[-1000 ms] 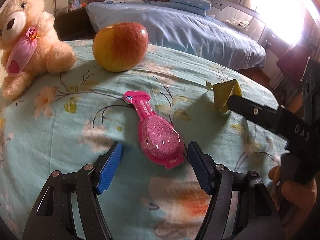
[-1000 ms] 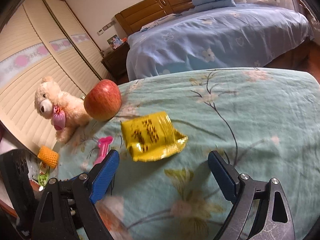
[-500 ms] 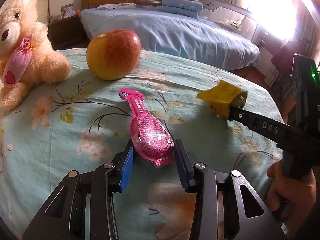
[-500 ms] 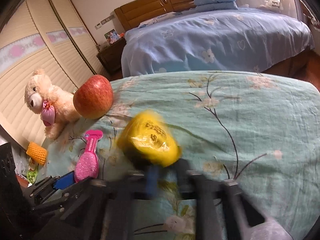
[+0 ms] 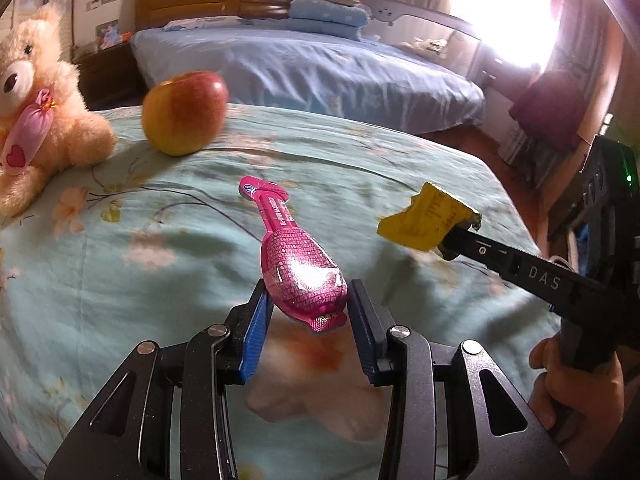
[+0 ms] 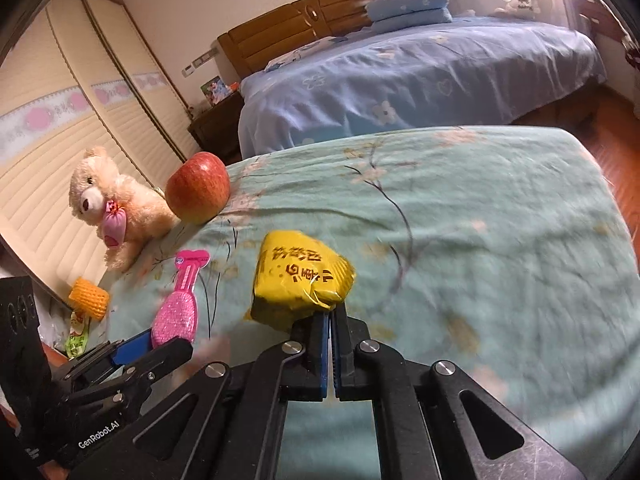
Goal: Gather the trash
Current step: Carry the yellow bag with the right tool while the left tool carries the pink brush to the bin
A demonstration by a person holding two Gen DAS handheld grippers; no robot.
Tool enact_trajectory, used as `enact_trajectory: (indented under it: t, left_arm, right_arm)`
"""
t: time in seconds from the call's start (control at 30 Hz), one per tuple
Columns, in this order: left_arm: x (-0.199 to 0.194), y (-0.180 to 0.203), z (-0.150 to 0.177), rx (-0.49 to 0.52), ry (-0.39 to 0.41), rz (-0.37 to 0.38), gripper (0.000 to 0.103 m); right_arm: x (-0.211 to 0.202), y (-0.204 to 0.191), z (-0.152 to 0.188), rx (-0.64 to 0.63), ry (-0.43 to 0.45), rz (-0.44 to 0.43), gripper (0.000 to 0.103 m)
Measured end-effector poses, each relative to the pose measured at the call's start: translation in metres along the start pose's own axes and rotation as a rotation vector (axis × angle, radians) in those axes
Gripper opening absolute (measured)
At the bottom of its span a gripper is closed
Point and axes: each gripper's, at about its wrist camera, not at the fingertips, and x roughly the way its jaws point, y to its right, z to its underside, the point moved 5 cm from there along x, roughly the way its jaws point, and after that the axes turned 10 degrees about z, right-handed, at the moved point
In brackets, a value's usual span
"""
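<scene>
A pink glittery brush-shaped packet [image 5: 298,258] is clamped at its wide end between the blue pads of my left gripper [image 5: 308,312], lifted off the floral bedspread; the packet [image 6: 178,312] also shows at the lower left of the right wrist view, in my left gripper [image 6: 154,346]. My right gripper [image 6: 329,316] is shut on the edge of a crumpled yellow wrapper [image 6: 302,276], held above the cover. From the left wrist view the yellow wrapper [image 5: 428,220] hangs from my right gripper [image 5: 460,240] on the right.
An apple [image 5: 184,114] and a teddy bear [image 5: 36,108] sit at the far left of the green floral bedspread [image 5: 120,280]. An orange foam fruit net [image 6: 89,298] lies at the bedspread's left edge. A blue bed [image 6: 420,76] stands behind. A hand [image 5: 576,384] grips the right tool.
Both grippers closed: the left on the pink packet, the right on the yellow wrapper. Both items have since been lifted off the bedspread.
</scene>
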Motion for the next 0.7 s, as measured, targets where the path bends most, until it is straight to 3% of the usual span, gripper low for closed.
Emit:
enact_trajectory:
  t: [0.7]
  left_arm:
    - [-0.005,0.105,0.036,0.137,-0.048,0.149,0.037]
  right_arm:
    - [-0.089,0.071,0.058,0.152,0.083,0.087,0.001]
